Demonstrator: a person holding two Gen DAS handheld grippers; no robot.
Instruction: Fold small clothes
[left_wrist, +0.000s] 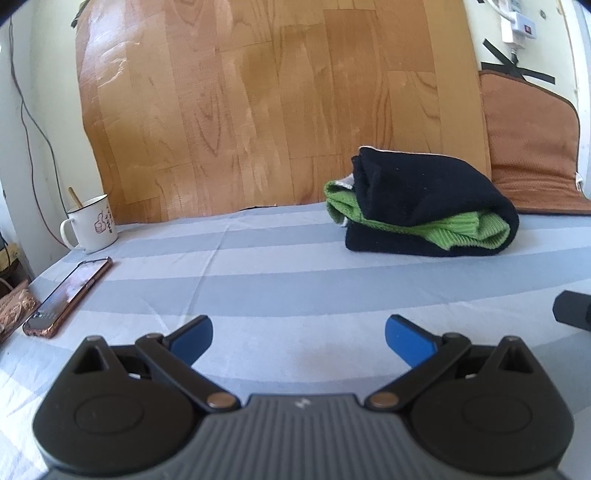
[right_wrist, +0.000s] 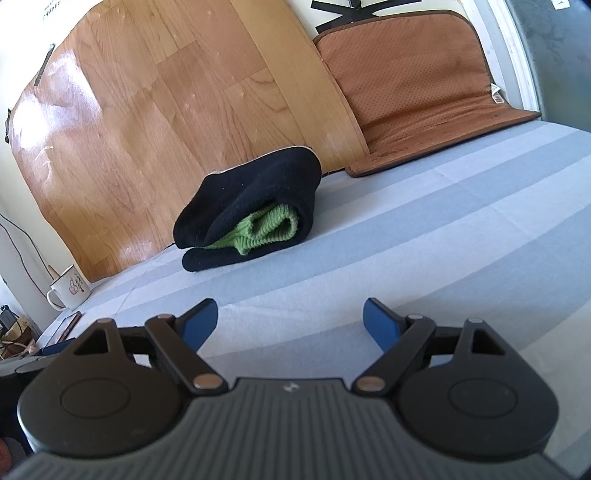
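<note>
1. Left gripper (left_wrist: 298, 334): jaws spread wide, nothing between the blue pads (left_wrist: 195, 338); poised over bare sheet (left_wrist: 258, 280).
2. Right gripper (right_wrist: 290, 319): jaws likewise released, empty, pads (right_wrist: 380, 325) clear of any cloth.
3. Garment (left_wrist: 424, 214): dark knit with green ribbed trim, lying folded into a thick bundle on the striped sheet, close to the wood-pattern board (left_wrist: 258, 110) at the back.
4. Bearing from left gripper: ahead and to the right, well apart. Bearing from right gripper: ahead and slightly to the left (right_wrist: 247, 210), also apart.
5. Long axis: judged to run roughly crosswise to both grippers, fold opening and green trim turned toward the cameras.
6. Nearer hand: cannot tell with confidence; bundle sits more nearly in line with the right gripper.
7. Task status: judged largely done for this piece; no contact at present.
8. Bystanders: mug (left_wrist: 92, 225) and phone (left_wrist: 68, 295) far left, clear of the work.
</note>
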